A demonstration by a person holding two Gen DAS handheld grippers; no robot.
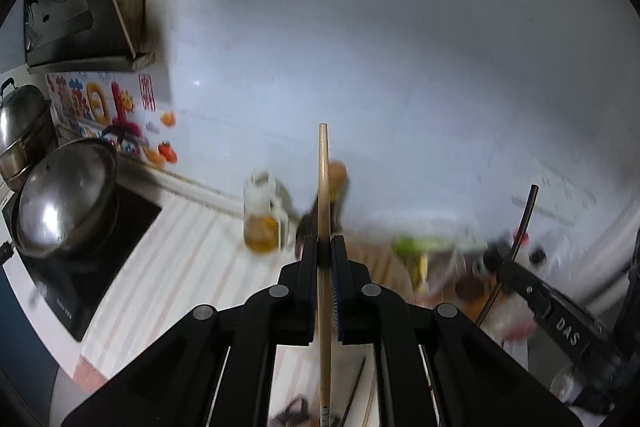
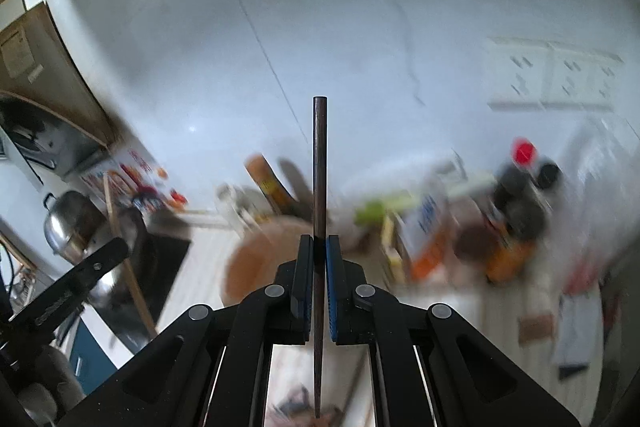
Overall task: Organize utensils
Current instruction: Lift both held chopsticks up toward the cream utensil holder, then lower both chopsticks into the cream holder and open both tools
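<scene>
Left wrist view: left gripper (image 1: 324,247) jaws pinch a pale wooden chopstick (image 1: 323,187), upright, right of the oil jar (image 1: 262,219). Right gripper (image 2: 319,247) clamps a dark, tapered chopstick (image 2: 319,167), upright, right of the round wooden board (image 2: 260,259).

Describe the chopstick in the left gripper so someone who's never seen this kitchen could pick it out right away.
Start at the striped counter beside the black cooktop. Above it, the left gripper pinches a chopstick standing upright. It is pale wood, unlike the dark chopstick in the right gripper.
</scene>
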